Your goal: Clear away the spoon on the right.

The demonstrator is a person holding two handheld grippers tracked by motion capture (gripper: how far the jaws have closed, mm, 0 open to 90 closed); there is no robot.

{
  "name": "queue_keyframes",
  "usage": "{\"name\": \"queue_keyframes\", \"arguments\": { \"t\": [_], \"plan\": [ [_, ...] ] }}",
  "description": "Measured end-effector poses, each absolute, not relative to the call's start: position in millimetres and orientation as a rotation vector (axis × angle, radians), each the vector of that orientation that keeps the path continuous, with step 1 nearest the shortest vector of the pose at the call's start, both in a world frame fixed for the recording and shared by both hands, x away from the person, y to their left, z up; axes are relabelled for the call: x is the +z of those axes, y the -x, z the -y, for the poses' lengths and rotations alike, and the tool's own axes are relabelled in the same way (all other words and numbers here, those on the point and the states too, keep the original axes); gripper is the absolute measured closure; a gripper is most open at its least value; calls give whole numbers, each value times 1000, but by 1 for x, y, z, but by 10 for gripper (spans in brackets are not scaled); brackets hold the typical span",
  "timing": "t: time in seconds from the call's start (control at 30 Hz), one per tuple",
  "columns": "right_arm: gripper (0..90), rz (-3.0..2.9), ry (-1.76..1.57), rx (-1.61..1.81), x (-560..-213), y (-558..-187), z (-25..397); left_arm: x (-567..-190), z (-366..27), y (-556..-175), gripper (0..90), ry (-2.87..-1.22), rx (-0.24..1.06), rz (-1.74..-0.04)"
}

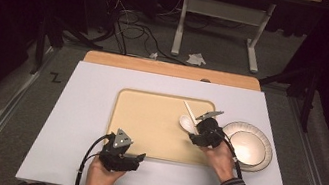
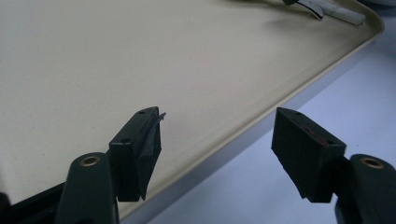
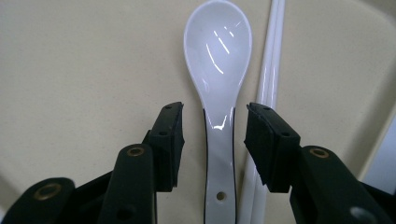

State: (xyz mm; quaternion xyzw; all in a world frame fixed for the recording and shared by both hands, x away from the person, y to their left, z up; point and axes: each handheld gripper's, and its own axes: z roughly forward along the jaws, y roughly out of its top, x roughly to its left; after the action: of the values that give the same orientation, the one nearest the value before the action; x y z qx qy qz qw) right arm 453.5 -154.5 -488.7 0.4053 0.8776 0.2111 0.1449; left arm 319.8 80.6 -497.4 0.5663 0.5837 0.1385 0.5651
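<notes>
A white ceramic spoon [image 3: 218, 93] lies on the beige tray [image 3: 70, 70], bowl pointing away, beside a pair of white chopsticks [image 3: 268, 74]. My right gripper [image 3: 214, 135] is open with a jaw on either side of the spoon's handle, not touching it. From above, the spoon [image 1: 187, 123] and chopsticks [image 1: 189, 110] lie at the tray's right side, and the right gripper [image 1: 200, 130] sits just behind the spoon. My left gripper [image 1: 135, 160] is open over the tray's near edge [image 1: 152, 155]. In the left gripper view it [image 2: 217, 140] holds nothing and straddles the tray rim [image 2: 243, 135].
A white bowl [image 1: 246, 147] rests on a ribbed white plate [image 1: 265, 147] to the right of the tray. The tray lies on a white board [image 1: 83, 109] over a grey table. A wooden strip [image 1: 171, 69] runs along the board's far edge.
</notes>
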Motion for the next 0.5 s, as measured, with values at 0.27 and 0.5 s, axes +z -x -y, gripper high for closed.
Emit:
{"name": "queue_keyframes", "arguments": {
  "t": [0.27, 0.5],
  "plan": [
    [555, -2533, -1151, 616, -487, -452, 154, -497, -82, -320, 330, -1338, 328, -1375],
    [517, -2531, -1127, 686, -475, -446, 160, -498, -81, -320, 329, -1335, 327, -1376]
  ]
}}
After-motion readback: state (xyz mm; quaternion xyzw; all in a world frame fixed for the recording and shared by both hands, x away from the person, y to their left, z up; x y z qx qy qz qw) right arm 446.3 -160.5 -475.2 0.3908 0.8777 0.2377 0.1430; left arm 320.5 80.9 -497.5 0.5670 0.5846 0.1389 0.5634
